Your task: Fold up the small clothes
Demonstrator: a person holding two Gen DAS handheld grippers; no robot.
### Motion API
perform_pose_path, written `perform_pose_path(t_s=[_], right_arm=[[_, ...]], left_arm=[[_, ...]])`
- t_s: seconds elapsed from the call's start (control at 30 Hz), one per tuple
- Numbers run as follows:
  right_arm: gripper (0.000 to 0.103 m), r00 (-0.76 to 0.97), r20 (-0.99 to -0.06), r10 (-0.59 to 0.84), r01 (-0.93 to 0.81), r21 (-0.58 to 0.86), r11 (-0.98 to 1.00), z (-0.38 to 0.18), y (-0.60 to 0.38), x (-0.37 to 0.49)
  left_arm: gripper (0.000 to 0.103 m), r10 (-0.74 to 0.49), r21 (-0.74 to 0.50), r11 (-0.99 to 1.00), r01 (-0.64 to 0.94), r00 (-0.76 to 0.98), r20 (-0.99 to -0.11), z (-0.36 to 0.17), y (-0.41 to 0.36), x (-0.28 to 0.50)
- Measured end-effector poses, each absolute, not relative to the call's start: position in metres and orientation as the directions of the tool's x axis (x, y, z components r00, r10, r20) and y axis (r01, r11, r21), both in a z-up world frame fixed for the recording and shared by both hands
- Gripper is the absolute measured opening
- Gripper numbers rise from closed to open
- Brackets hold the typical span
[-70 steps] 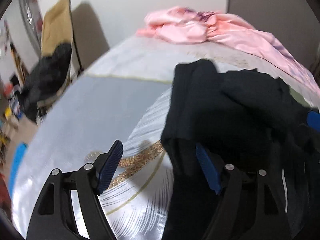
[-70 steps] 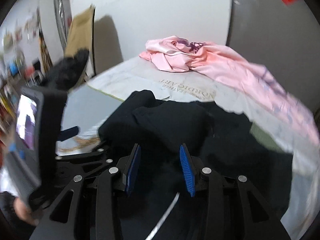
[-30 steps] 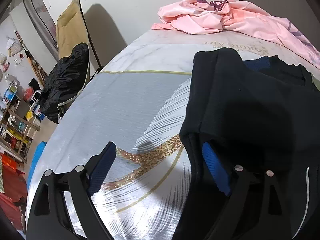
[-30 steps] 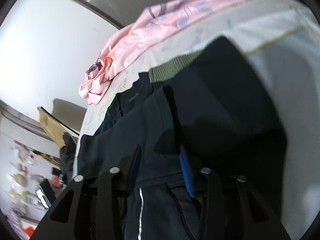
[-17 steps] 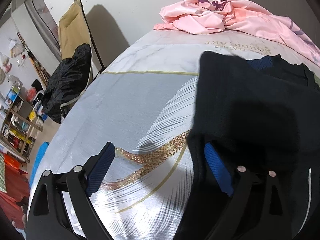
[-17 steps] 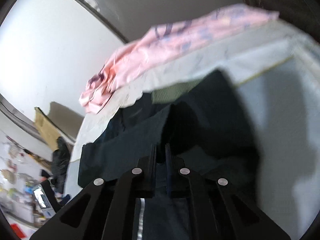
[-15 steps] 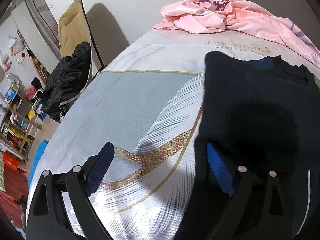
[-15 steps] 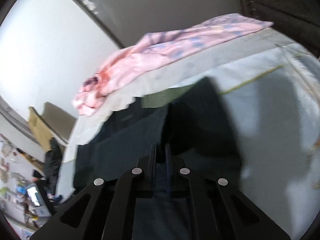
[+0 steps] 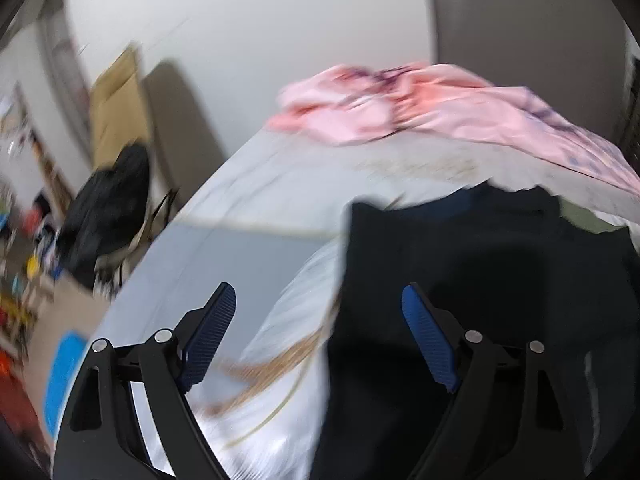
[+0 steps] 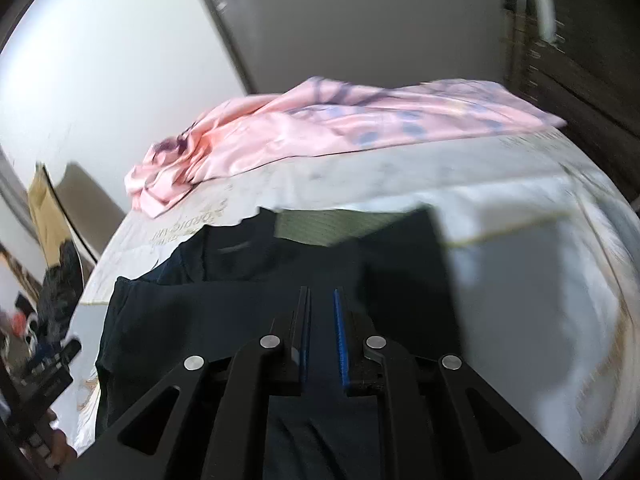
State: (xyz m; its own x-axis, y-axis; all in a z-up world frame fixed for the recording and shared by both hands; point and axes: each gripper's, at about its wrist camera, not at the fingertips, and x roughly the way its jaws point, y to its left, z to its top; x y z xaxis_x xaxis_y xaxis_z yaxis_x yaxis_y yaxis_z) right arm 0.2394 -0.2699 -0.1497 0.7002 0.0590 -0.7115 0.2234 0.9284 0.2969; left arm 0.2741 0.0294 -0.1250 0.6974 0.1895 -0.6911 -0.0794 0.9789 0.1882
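A: The black garment (image 9: 480, 280) lies spread on the bed (image 9: 248, 256), under and ahead of your left tool (image 9: 316, 320). Its left edge runs up between your two fingers, so your right blue pad (image 9: 428, 344) hangs over dark cloth and your left pad (image 9: 208, 332) over the pale cover.

B: And the tool's state?

A: Your left tool is spread wide, with nothing between the pads. This view is blurred, so whether the right pad touches the cloth cannot be told.

B: The other side?

A: Your right tool (image 10: 322, 344) sits low over the same black garment (image 10: 240, 320). Its fingers are drawn nearly together, with a narrow slit between the blue pads. Dark fabric shows in that slit, but whether they are pinching it or merely hovering over it cannot be told.

B: Edges and room?

A: The garment's right edge falls straight down just right of your right tool; beyond it the bed cover is bare to the bed's rim. A strip of olive fabric (image 10: 320, 228) peeks out at the garment's far edge. Further back a pink sheet (image 10: 340, 128) lies crumpled along the bed's far side, well apart from the garment. Off the bed's left side stands a chair with dark clothing (image 9: 104, 216) piled on it.

B: Hands?

A: A hand (image 10: 60, 446) shows at the lower left of the right view, gripping the left tool's handle.
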Motion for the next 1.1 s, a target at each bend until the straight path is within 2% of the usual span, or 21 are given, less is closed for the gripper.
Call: perform_pose_path(t_s=[0.13,0.2,0.3,0.37,0.47,0.53,0.6,0.67,0.77,0.83,0.9,0.97,1.03,1.1], right_arm=[[0.012,0.629,-0.771,0.095,0.219,0.294,0.931,-0.171,-0.248,0.283],[0.009,0.586,-0.808,0.066,0.218,0.235,0.947,-0.188,-0.241,0.295],[0.008,0.593,-0.805,0.009,0.188,0.150,0.971,-0.183,-0.232,0.290],[0.013,0.601,-0.799,0.019,0.191,0.167,0.967,-0.174,-0.231,0.280],[0.013,0.640,-0.765,0.068,0.124,0.190,0.974,-0.162,-0.207,0.276],[0.013,0.636,-0.766,0.099,0.077,0.190,0.979,-0.161,-0.188,0.281],[0.018,0.612,-0.783,0.107,0.051,0.174,0.983,-0.167,-0.172,0.287],[0.021,0.574,-0.809,0.125,0.072,0.201,0.977,-0.182,-0.172,0.290],[0.020,0.590,-0.797,0.131,0.092,0.228,0.969,-0.172,-0.182,0.270],[0.023,0.627,-0.770,0.118,0.083,0.217,0.973,-0.162,-0.186,0.248],[0.032,0.647,-0.757,0.092,0.088,0.194,0.977,-0.161,-0.194,0.224],[0.032,0.630,-0.770,0.107,0.097,0.215,0.972,-0.176,-0.205,0.211],[0.032,0.651,-0.752,0.104,0.089,0.211,0.973,-0.175,-0.207,0.204],[0.034,0.645,-0.758,0.100,0.111,0.222,0.969,-0.167,-0.205,0.206]], left_arm=[[0.083,0.161,0.238,0.971,0.023,0.673,-0.722,-0.145,-0.022,0.322],[0.084,0.167,0.236,0.971,0.044,0.585,-0.794,-0.178,-0.031,0.351],[0.087,0.143,0.186,0.982,0.017,0.571,-0.809,-0.188,-0.022,0.359],[0.082,0.129,0.164,0.986,0.010,0.571,-0.810,-0.184,-0.018,0.355],[0.082,0.055,0.105,0.993,0.045,0.611,-0.790,-0.170,-0.026,0.339],[0.083,0.042,0.119,0.989,0.086,0.615,-0.787,-0.166,-0.037,0.337],[0.086,0.063,0.165,0.980,0.112,0.609,-0.791,-0.173,-0.049,0.335],[0.092,0.097,0.204,0.972,0.113,0.600,-0.794,-0.188,-0.051,0.333],[0.089,0.097,0.185,0.978,0.100,0.568,-0.817,-0.184,-0.042,0.328],[0.089,0.042,0.139,0.983,0.119,0.591,-0.806,-0.175,-0.030,0.306],[0.091,0.023,0.127,0.982,0.137,0.585,-0.811,-0.178,-0.020,0.288],[0.093,0.014,0.110,0.985,0.135,0.570,-0.821,-0.188,-0.012,0.284],[0.093,0.006,0.087,0.989,0.119,0.558,-0.830,-0.183,-0.007,0.284],[0.087,0.008,0.081,0.991,0.103,0.566,-0.825,-0.174,-0.010,0.287]])
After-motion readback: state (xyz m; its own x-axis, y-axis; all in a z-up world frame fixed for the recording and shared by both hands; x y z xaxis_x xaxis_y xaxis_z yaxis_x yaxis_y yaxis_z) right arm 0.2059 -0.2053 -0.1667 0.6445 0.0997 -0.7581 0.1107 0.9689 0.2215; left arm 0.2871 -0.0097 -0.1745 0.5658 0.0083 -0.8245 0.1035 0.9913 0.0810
